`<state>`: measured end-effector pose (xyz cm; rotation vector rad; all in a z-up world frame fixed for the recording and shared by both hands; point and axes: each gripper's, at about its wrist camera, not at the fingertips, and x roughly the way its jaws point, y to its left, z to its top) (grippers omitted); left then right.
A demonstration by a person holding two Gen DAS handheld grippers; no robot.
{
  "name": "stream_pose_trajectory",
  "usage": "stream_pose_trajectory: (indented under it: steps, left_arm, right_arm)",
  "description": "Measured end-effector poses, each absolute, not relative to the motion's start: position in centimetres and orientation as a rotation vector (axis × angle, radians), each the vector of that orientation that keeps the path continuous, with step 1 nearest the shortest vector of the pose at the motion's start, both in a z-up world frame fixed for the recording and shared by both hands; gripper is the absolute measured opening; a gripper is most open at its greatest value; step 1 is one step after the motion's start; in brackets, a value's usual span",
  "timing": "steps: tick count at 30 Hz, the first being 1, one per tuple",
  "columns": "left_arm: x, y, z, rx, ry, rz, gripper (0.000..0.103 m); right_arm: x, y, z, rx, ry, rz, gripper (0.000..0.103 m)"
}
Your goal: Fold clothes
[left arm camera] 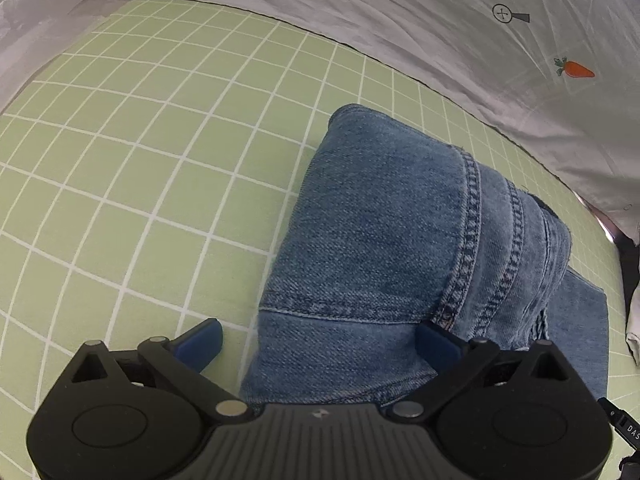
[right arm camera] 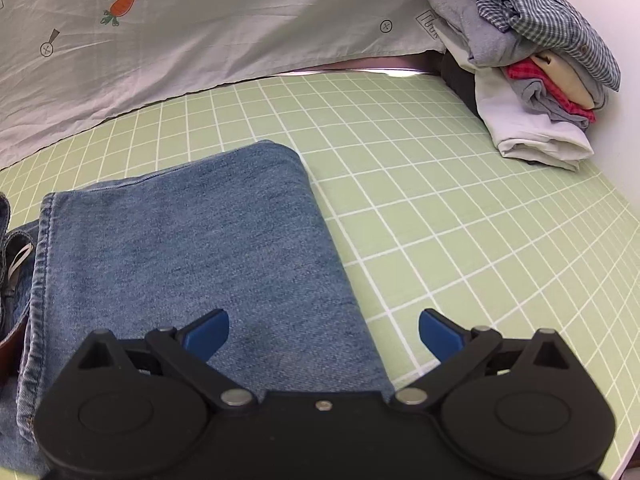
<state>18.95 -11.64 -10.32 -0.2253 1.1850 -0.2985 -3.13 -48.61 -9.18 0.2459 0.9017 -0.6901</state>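
Observation:
A pair of blue jeans (left arm camera: 384,240) lies folded on the green checked sheet (left arm camera: 140,160). My left gripper (left arm camera: 320,340) is open, low over the near left end of the jeans, one blue fingertip (left arm camera: 200,338) over the sheet and the other over the denim. In the right wrist view the folded leg of the jeans (right arm camera: 192,248) lies flat. My right gripper (right arm camera: 324,334) is open over its near right edge, with the left fingertip (right arm camera: 208,332) above denim and the right one above the sheet (right arm camera: 460,220). Nothing is held.
A white cover (left arm camera: 440,40) printed with a carrot (left arm camera: 576,69) lies along the far side, also seen as the white cover (right arm camera: 220,40). A pile of folded clothes (right arm camera: 532,72) stands at the far right by a white wall.

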Motion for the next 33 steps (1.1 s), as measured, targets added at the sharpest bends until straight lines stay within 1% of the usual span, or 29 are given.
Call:
stream_pose_trajectory:
  steps: [1, 2, 3, 4, 6, 9, 13, 19, 23, 26, 29, 33]
  left_arm:
    - [18.8, -11.6, -10.2, -0.261, 1.186, -0.316, 0.072]
    - [18.7, -11.5, -10.0, -0.298, 1.187, -0.333, 0.061]
    - [18.5, -11.4, -9.9, -0.334, 1.188, -0.351, 0.055]
    - [18.3, -11.7, -9.5, -0.316, 1.174, -0.347, 0.043]
    - [17.7, -12.6, -8.3, -0.273, 1.141, -0.343, 0.031]
    - [16.3, -13.9, -5.2, -0.268, 1.053, -0.424, 0.029]
    - [14.1, -17.6, -1.6, -0.274, 0.979, -0.549, 0.028]
    - [10.7, -25.8, 0.3, -0.188, 0.951, -0.677, 0.028]
    - [9.2, -31.1, -0.6, -0.147, 0.976, -0.741, 0.028]
    - [9.5, -34.9, -2.2, -0.169, 1.029, -0.781, 0.029]
    - [11.4, -38.0, -5.4, -0.259, 1.136, -0.772, 0.03]
    - [12.6, -41.7, -9.1, -0.267, 1.223, -0.76, 0.035]
  right_arm:
    - [-3.3, -48.6, -9.2, 0.249, 0.9, -0.693, 0.102]
    - [-3.5, -48.5, -9.2, 0.254, 0.898, -0.694, 0.102]
    - [-3.8, -48.4, -9.2, 0.26, 0.896, -0.694, 0.102]
    - [-4.0, -48.3, -9.2, 0.265, 0.893, -0.695, 0.102]
    - [-4.8, -48.2, -9.2, 0.277, 0.882, -0.697, 0.102]
    - [-6.0, -48.0, -9.2, 0.298, 0.864, -0.701, 0.102]
    - [-7.9, -48.3, -9.3, 0.337, 0.842, -0.708, 0.102]
    - [-11.0, -50.1, -9.3, 0.359, 0.844, -0.696, 0.102]
    - [-12.4, -52.7, -9.7, 0.368, 0.845, -0.706, 0.102]
    - [-12.6, -55.5, -10.0, 0.387, 0.837, -0.723, 0.102]
    - [-12.6, -58.7, -10.6, 0.41, 0.827, -0.734, 0.102]
    - [-10.8, -62.2, -11.5, 0.408, 0.84, -0.713, 0.102]
